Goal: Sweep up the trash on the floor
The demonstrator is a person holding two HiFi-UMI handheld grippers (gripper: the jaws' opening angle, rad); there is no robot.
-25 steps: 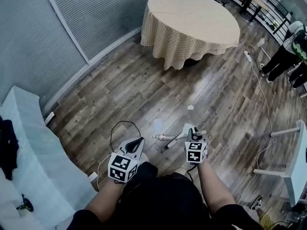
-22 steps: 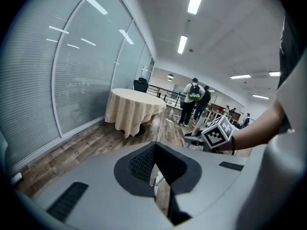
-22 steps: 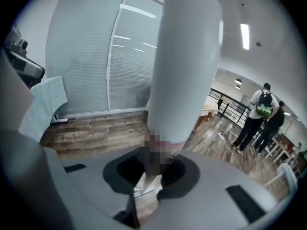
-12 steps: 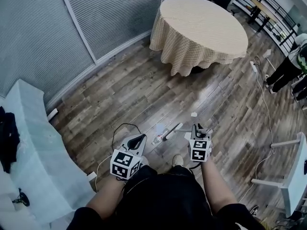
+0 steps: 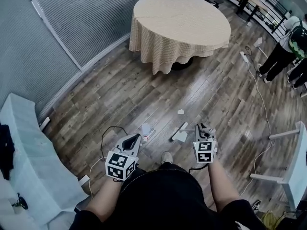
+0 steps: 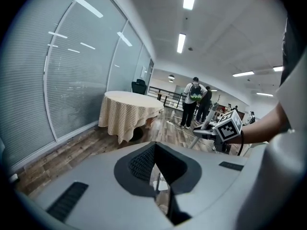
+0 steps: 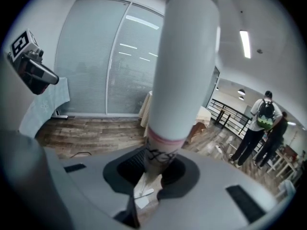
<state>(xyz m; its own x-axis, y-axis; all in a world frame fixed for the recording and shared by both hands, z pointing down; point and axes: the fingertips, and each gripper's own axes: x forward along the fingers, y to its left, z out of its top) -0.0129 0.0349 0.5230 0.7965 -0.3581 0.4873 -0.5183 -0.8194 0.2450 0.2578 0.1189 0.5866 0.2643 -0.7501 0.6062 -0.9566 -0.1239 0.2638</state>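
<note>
1. Trash is still scattered on the wood floor [image 5: 120, 95]. A small white scrap [image 5: 181, 111] lies ahead of the right gripper [image 5: 203, 129], and a pale crumpled piece [image 5: 146, 128] lies just ahead of the left gripper [image 5: 133, 140].
2. The right gripper is clamped on a white handle [image 7: 184, 71] with a pink band, which I take for the broom.
3. The left gripper's jaws are pressed together at the tips, with nothing between them.
4. Half a second ago the dark bar [image 5: 179, 131] on the floor, probably the broom's head, lay beside the pale piece. Now it sits apart from that piece, between the two bits and nearer the scrap.
5. That looks like repositioning for a stroke at the scrap. Nothing is gathered yet, so the sweeping has barely begun.
</note>
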